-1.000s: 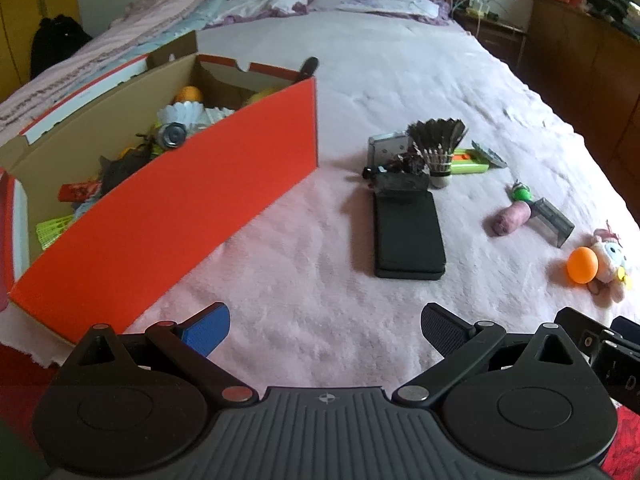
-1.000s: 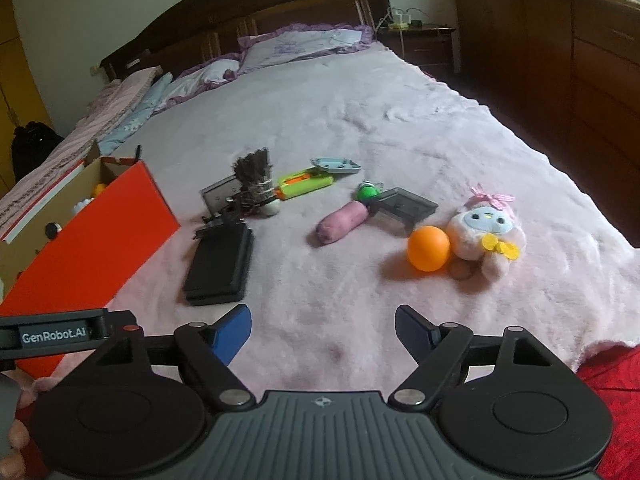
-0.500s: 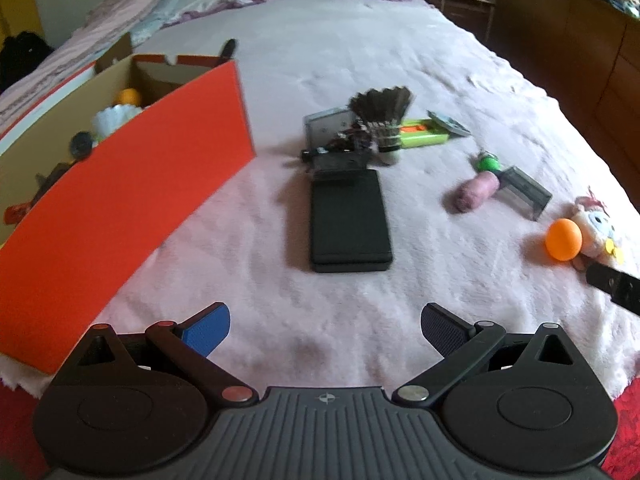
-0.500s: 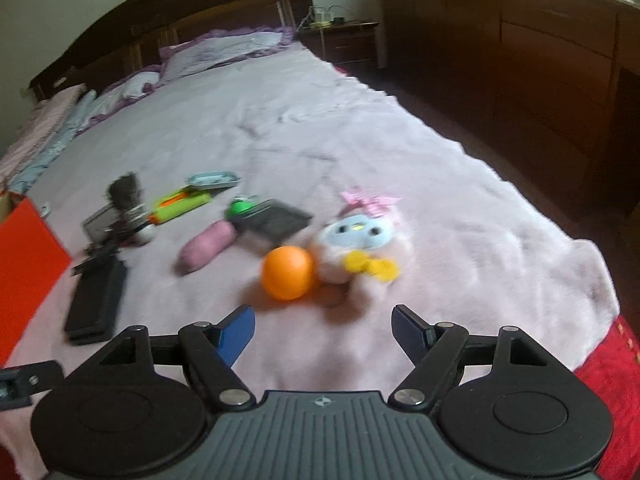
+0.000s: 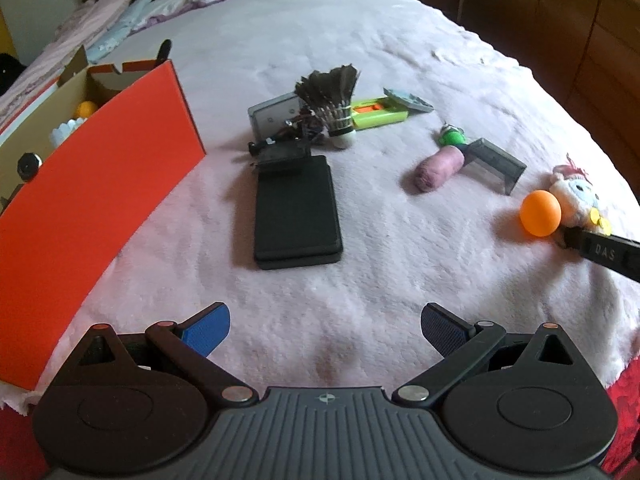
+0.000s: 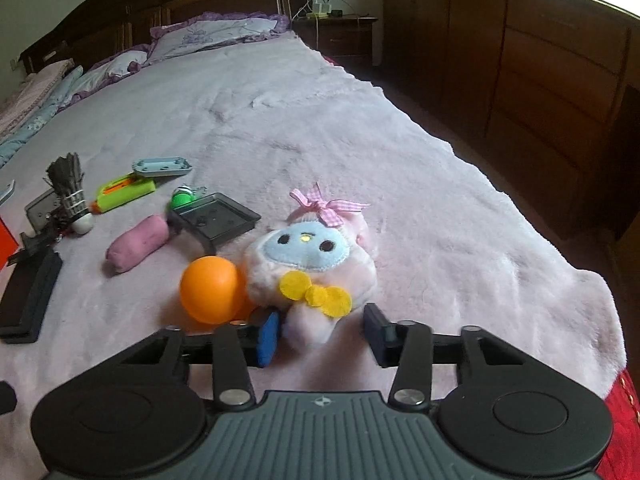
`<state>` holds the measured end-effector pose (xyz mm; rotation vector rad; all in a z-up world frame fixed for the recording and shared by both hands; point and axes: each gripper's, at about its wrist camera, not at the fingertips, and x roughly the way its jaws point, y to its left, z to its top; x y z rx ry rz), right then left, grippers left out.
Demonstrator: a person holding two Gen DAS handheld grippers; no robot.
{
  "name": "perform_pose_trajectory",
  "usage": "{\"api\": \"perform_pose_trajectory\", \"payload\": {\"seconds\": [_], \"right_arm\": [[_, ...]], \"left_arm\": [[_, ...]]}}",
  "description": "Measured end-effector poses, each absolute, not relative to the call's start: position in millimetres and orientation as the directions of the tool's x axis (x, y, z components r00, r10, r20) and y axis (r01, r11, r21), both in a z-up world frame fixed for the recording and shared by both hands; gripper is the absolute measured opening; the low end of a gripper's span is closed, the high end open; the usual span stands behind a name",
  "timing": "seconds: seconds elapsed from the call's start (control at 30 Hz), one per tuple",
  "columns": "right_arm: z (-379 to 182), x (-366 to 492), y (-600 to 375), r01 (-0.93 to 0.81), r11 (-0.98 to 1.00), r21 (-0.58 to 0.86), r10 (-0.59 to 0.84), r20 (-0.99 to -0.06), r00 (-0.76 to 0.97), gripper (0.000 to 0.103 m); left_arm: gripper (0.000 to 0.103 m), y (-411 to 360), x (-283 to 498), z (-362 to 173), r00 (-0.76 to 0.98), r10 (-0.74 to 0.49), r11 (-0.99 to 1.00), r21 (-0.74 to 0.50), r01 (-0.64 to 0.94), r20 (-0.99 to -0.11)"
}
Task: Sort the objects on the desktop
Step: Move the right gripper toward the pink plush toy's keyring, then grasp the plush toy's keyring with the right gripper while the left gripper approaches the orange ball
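Note:
A pink plush toy [image 6: 316,260] with a blue face and pink bow lies on the pink blanket, an orange ball [image 6: 210,290] touching its left side. My right gripper [image 6: 322,336] is open, its fingers either side of the plush's near end. My left gripper [image 5: 325,330] is open and empty over bare blanket. In the left wrist view lie a black case [image 5: 296,212], a dark shuttlecock [image 5: 334,108], a green toy [image 5: 378,114], a pink roll [image 5: 438,164], the ball [image 5: 540,218] and the plush [image 5: 576,196]. An orange-sided cardboard box [image 5: 100,184] holds several items.
A grey tray [image 6: 214,220] and a green ball [image 6: 182,197] lie behind the plush. A light blue lid [image 6: 162,166] lies by the green toy. The bed edge drops off at right beside a wooden dresser [image 6: 520,80]. Pillows [image 6: 212,34] and headboard are at the far end.
My right gripper has moved forward and right up to the plush, and its fingers have narrowed around it. My left gripper has swung right, away from the box.

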<state>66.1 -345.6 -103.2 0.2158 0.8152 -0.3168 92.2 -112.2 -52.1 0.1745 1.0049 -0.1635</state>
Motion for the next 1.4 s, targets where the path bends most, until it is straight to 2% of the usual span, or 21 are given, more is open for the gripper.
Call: {"api": "perform_pose_trajectory", "payload": {"seconds": [0.07,0.27,0.47,0.6,0.67,0.97,1.03,1.1,1.13,1.17,1.27,1.4], "right_arm": [[-102.2,64.4,-346.6,0.358,0.931,0.075,-0.190,-0.738,0.647,0.019],[-99.6,40.6,-352.7,0.387,0.915,0.115,-0.182,-0.739,0.649,0.019],[-99.2,23.0,-360.3,0.394,0.904,0.164,-0.153,-0.736,0.659,0.024],[-86.8,46.5,-371.7,0.371,0.916,0.155,-0.158,-0.710,0.686,0.026],[-82.8,60.8,-378.4,0.357,0.924,0.137,-0.157,-0.716,0.680,0.031],[-100.6,54.4,-382.5,0.355,0.911,0.209,-0.087,-0.744,0.663,0.032],[-105.9,54.8,-379.6,0.357,0.909,0.213,-0.087,-0.742,0.664,0.034],[-108.4,59.1,-377.2,0.357,0.908,0.219,-0.088,-0.734,0.673,0.046],[-109.9,61.4,-376.1,0.358,0.908,0.217,-0.092,-0.731,0.676,0.048],[-111.6,63.8,-375.0,0.360,0.909,0.209,-0.100,-0.730,0.676,0.047],[-113.1,67.2,-368.2,0.358,0.923,0.142,-0.147,-0.728,0.669,0.025],[-108.2,54.1,-365.8,0.337,0.930,0.147,-0.135,-0.717,0.684,0.024]], "left_arm": [[0.103,-114.3,92.0,-52.1,0.528,-0.058,0.972,0.072,0.222,-0.847],[0.103,-125.7,93.7,-52.3,0.533,-0.072,0.967,0.073,0.245,-0.843],[0.103,-143.5,91.8,-52.5,0.538,-0.101,0.954,0.072,0.292,-0.837],[0.103,-155.0,90.7,-52.8,0.534,-0.113,0.946,0.074,0.316,-0.838],[0.103,-158.3,88.5,-52.1,0.533,-0.121,0.943,0.071,0.325,-0.838],[0.103,-160.1,87.5,-60.4,0.509,-0.128,0.941,0.059,0.335,-0.851],[0.103,-159.8,86.8,-61.0,0.511,-0.125,0.939,0.064,0.337,-0.850],[0.103,-159.0,88.4,-62.1,0.510,-0.126,0.940,0.062,0.335,-0.851],[0.103,-158.9,89.4,-62.6,0.509,-0.126,0.941,0.059,0.332,-0.852],[0.103,-159.1,90.4,-62.9,0.508,-0.126,0.942,0.058,0.331,-0.852],[0.103,-160.3,92.1,-62.8,0.513,-0.121,0.940,0.068,0.333,-0.850],[0.103,-163.8,97.5,-63.7,0.522,-0.123,0.938,0.074,0.340,-0.844]]}}
